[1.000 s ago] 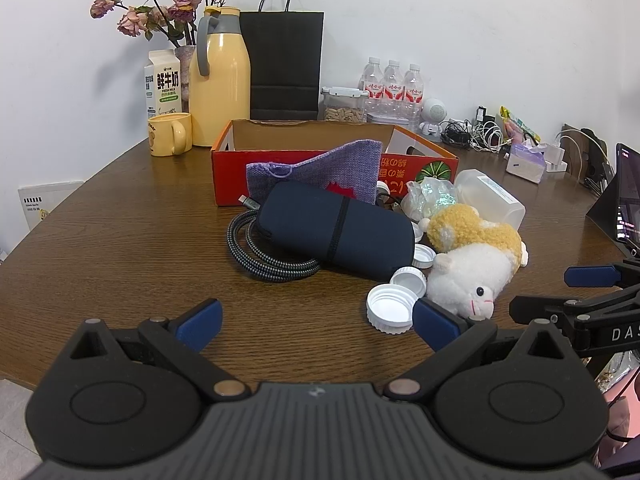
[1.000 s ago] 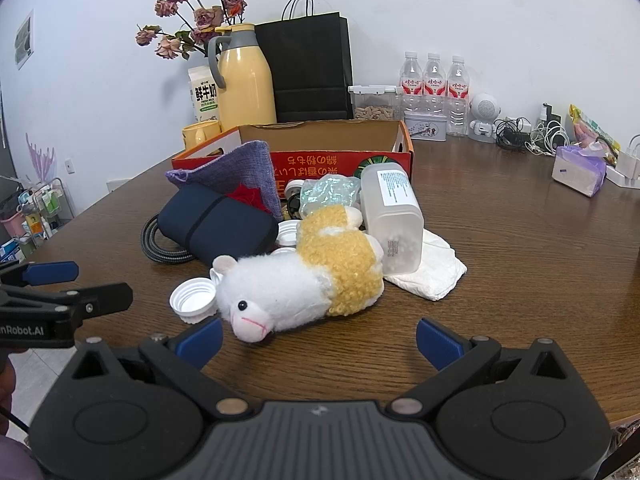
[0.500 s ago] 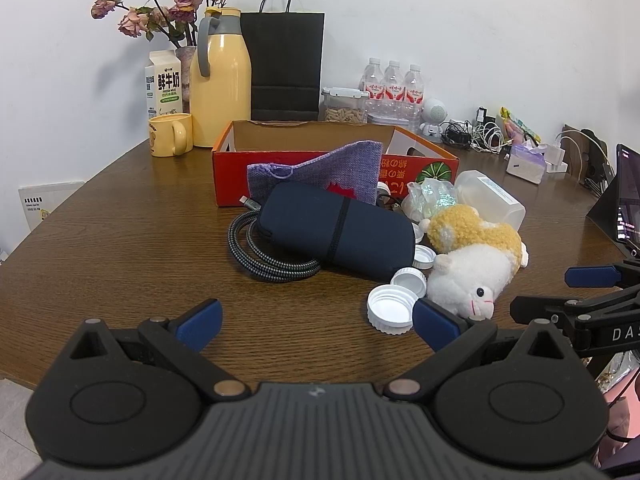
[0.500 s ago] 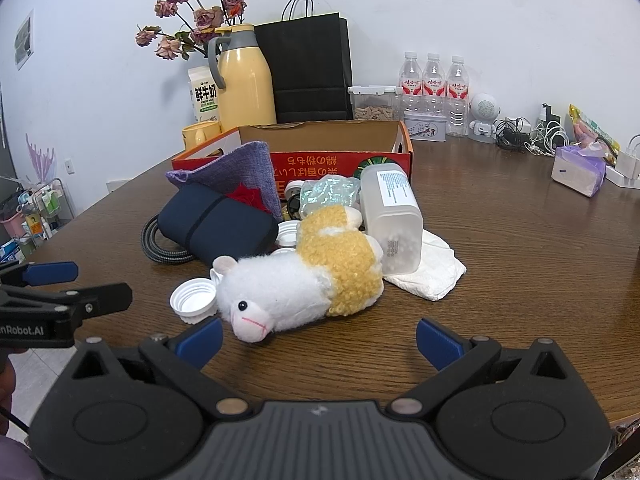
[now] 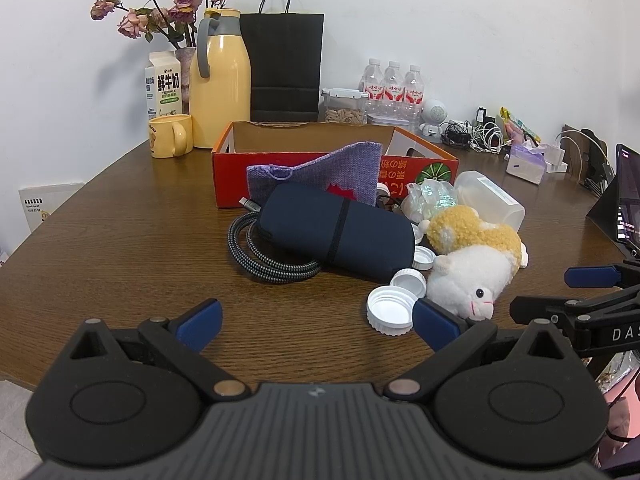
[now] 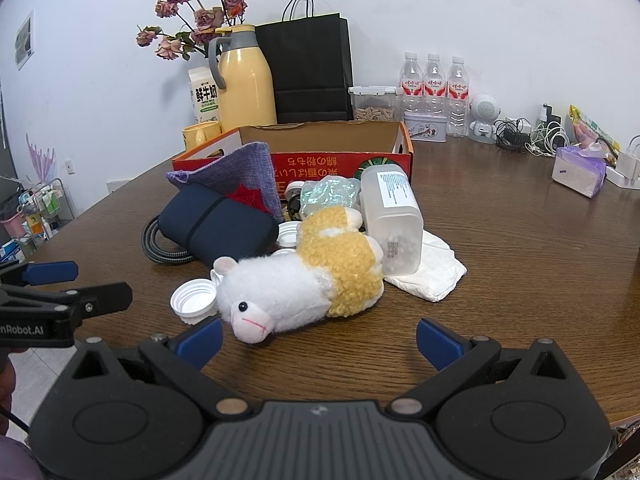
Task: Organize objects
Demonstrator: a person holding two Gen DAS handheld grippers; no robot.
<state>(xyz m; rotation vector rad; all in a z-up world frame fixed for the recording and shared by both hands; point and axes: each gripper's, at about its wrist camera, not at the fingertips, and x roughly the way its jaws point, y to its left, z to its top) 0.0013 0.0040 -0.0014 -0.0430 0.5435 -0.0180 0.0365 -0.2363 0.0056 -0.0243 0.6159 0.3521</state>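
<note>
Above the table's [image 6: 520,248] near edge, both grippers' jaws gape wide and empty before the plush lamb [image 6: 296,284]

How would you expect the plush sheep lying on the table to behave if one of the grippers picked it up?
The plush sheep looks soft and fluffy, so it would probably squash between the fingers and sag. It is likely light for its size. Lying on its side, it seems unlikely to roll.

White wall [image 5: 440,20] behind a round-edged brown wood table [image 5: 120,248]. Light even, soft shadows on wall. Pale tiled floor [image 6: 36,364] at left. Purple wall decal [image 6: 38,156], socket [image 6: 70,166], small shelf rack [image 6: 44,208] beside it.
</note>
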